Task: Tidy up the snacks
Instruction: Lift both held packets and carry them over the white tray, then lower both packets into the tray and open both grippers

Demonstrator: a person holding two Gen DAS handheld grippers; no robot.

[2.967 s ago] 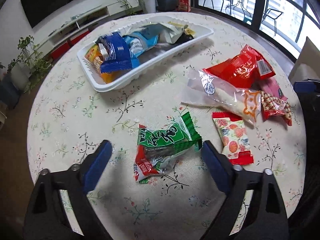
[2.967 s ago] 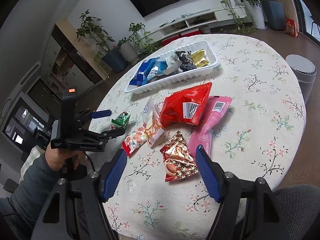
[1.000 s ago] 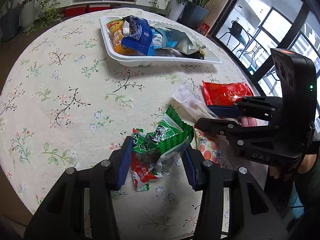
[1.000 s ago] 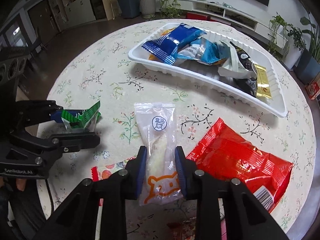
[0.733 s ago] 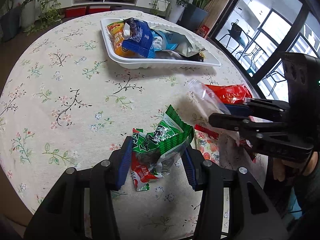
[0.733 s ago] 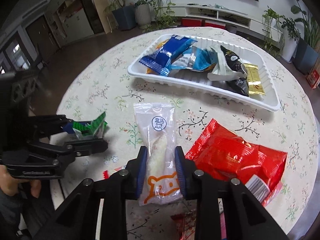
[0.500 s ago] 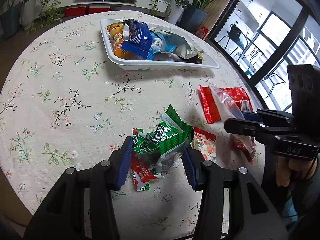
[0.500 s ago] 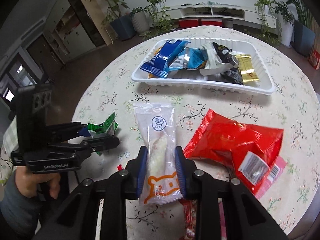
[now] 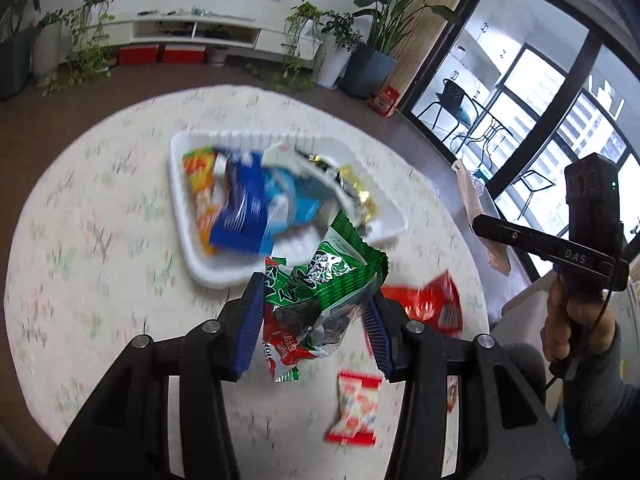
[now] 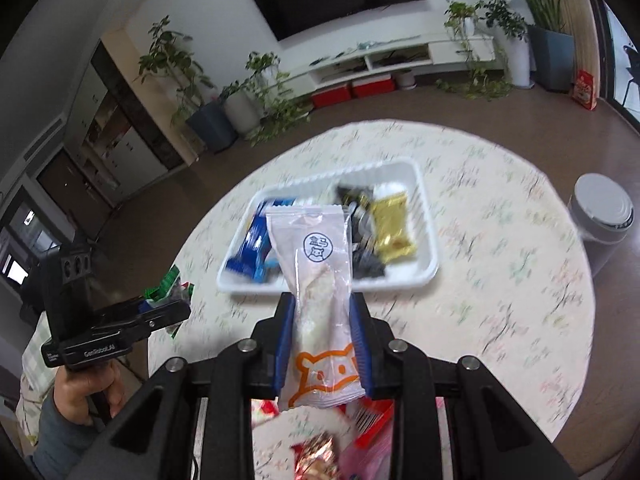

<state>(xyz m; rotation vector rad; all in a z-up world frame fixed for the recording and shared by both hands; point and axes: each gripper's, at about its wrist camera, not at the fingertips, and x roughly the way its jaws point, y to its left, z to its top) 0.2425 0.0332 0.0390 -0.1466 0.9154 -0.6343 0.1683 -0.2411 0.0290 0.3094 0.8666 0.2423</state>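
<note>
My left gripper (image 9: 316, 320) is shut on a green and red snack packet (image 9: 320, 300) and holds it in the air, near the front edge of the white tray (image 9: 180, 216). My right gripper (image 10: 322, 340) is shut on a clear bun packet with an orange bear print (image 10: 320, 300) and holds it high above the table, in front of the white tray (image 10: 428, 224). The tray holds several snacks, among them a blue packet (image 9: 240, 216) and a gold one (image 10: 390, 226). The views are blurred by motion.
A red bag (image 9: 424, 304) and a red-and-white fruit packet (image 9: 354, 408) lie on the floral round table (image 9: 80, 280). More packets lie under my right gripper (image 10: 320, 456). A grey bin (image 10: 604, 220) stands beside the table. The left gripper shows at the left in the right wrist view (image 10: 156, 312).
Both grippers have risen well above the table with their packets and moved toward the tray, which now lies just beyond each packet.
</note>
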